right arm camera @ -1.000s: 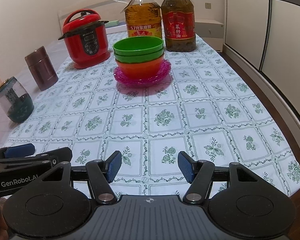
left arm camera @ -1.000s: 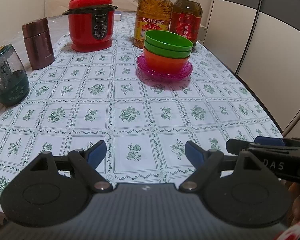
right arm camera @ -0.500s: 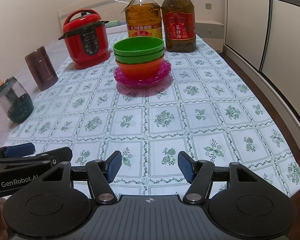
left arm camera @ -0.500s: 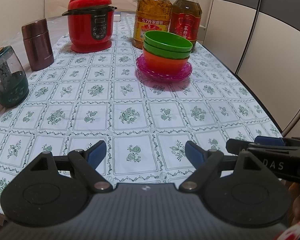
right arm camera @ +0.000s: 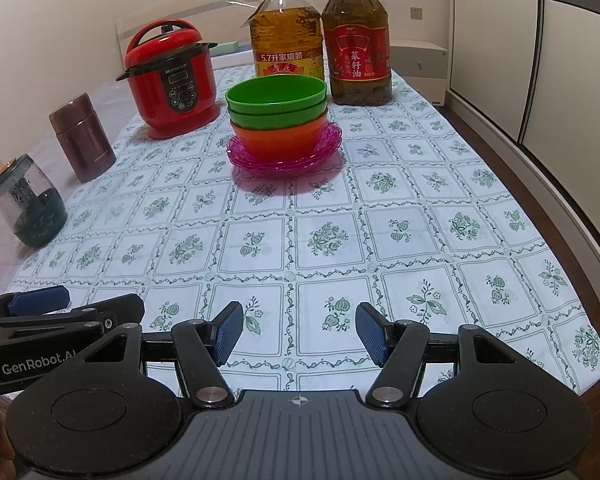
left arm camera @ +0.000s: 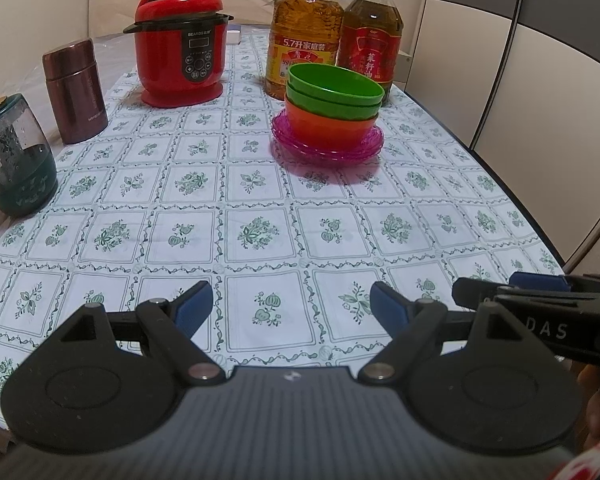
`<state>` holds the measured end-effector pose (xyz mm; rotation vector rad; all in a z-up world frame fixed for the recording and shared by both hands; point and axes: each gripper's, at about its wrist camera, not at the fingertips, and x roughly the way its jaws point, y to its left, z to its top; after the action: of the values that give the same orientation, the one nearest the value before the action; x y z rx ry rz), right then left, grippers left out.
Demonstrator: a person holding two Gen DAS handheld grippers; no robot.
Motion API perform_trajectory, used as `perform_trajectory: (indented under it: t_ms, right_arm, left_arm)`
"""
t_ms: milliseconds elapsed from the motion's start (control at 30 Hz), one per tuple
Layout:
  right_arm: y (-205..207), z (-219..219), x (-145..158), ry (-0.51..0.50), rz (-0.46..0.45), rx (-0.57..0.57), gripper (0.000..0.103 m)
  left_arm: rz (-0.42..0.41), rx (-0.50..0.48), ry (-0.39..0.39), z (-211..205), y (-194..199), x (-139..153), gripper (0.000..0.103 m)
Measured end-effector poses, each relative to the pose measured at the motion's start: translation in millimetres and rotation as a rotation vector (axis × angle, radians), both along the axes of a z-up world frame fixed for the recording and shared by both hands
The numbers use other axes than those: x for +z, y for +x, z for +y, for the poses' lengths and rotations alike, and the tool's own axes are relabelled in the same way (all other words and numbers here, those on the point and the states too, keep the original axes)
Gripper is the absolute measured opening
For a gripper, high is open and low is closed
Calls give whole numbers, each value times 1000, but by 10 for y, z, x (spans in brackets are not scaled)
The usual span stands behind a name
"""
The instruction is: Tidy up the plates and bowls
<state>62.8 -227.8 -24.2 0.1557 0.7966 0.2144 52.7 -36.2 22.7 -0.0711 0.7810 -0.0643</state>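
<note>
Far across the table stands one stack: two green bowls [left arm camera: 334, 88] [right arm camera: 276, 98] nested in an orange bowl [left arm camera: 328, 130] [right arm camera: 278, 140], all resting on pink translucent plates [left arm camera: 326, 152] [right arm camera: 286, 160]. My left gripper [left arm camera: 291, 309] hovers open over the near edge of the table, nothing between its blue pads. My right gripper [right arm camera: 299, 332] is beside it, also open and empty, its jaws a little narrower. Each gripper shows at the edge of the other's view: the right one [left arm camera: 536, 286], the left one [right arm camera: 40, 300]. Both are well short of the stack.
A red electric cooker [left arm camera: 180, 62], a maroon flask [left arm camera: 76, 92] and a glass jar with a dark green base [left arm camera: 14, 174] line the left side. Two large oil bottles [left arm camera: 306, 32] [left arm camera: 370, 36] stand right behind the stack. The table edge [left arm camera: 512, 200] runs along a wardrobe on the right.
</note>
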Motion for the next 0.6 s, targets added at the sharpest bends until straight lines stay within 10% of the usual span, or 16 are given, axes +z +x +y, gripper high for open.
perform_trajectory:
  t_ms: [600]
  right_arm:
    - [-19,-12,-6,2,8,-2,62]
  left_arm:
    - [9,-1,-7,-5,-3,-25,84]
